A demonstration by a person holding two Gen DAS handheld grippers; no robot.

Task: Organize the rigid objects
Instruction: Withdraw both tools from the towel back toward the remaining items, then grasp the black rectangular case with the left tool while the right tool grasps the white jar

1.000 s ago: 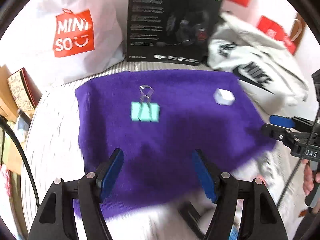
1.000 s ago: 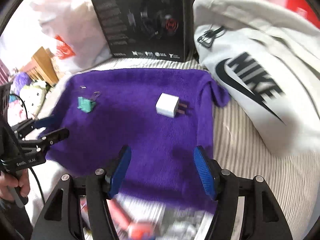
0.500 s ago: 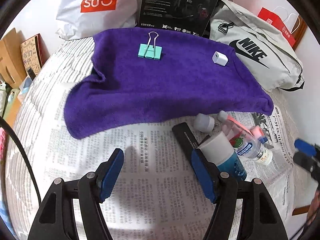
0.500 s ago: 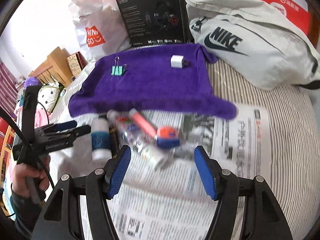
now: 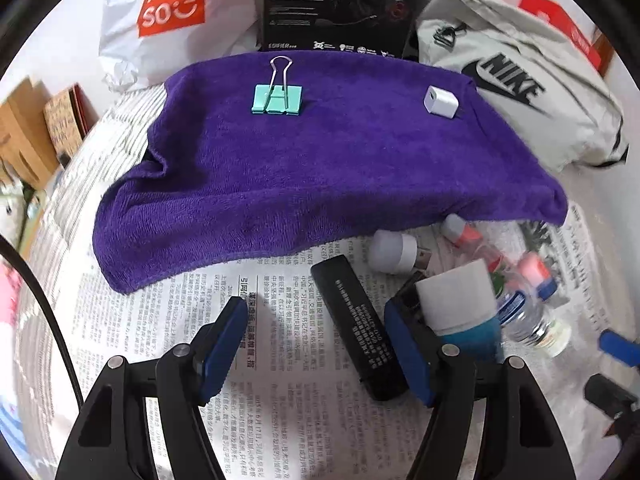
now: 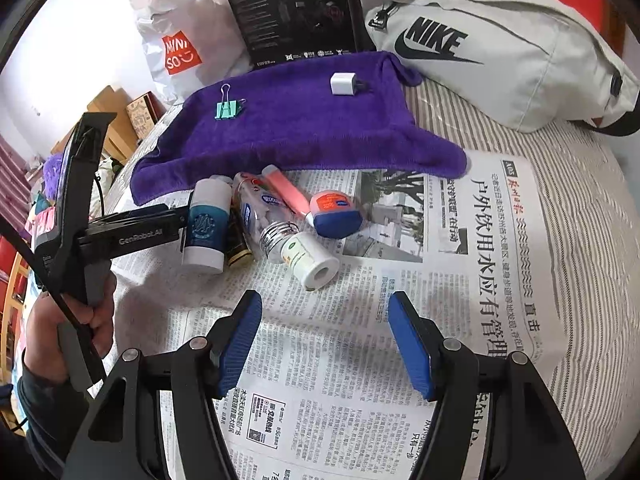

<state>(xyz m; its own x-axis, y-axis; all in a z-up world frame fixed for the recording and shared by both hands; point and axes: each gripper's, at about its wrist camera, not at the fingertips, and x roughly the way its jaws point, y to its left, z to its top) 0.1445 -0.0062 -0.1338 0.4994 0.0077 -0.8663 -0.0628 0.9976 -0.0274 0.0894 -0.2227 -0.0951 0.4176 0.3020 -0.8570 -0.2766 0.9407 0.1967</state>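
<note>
A purple towel (image 5: 320, 160) lies on newspaper; a teal binder clip (image 5: 277, 98) and a white charger cube (image 5: 440, 102) sit on it. Below its near edge lies a heap: a black bar (image 5: 358, 326), a white bulb-shaped USB light (image 5: 394, 250), a blue-and-white tube (image 6: 208, 226), a clear bottle (image 6: 256, 210), a pink tube (image 6: 286, 190), a blue-orange tin (image 6: 336, 216) and a white-capped bottle (image 6: 308, 258). My left gripper (image 5: 320, 336) is open, low over the newspaper, its right finger beside the black bar. My right gripper (image 6: 324, 332) is open and empty, just short of the white-capped bottle.
A Miniso bag (image 5: 168, 12), a black headset box (image 5: 340, 4) and a grey Nike bag (image 6: 492, 44) stand behind the towel. Cardboard boxes (image 5: 28, 128) are at the left. The newspaper (image 6: 500, 240) spreads right over striped bedding.
Both grippers pulled back from the towel to the newspaper. The left one has since moved closer to the black bar and the right one closer to the heap. Both stayed open.
</note>
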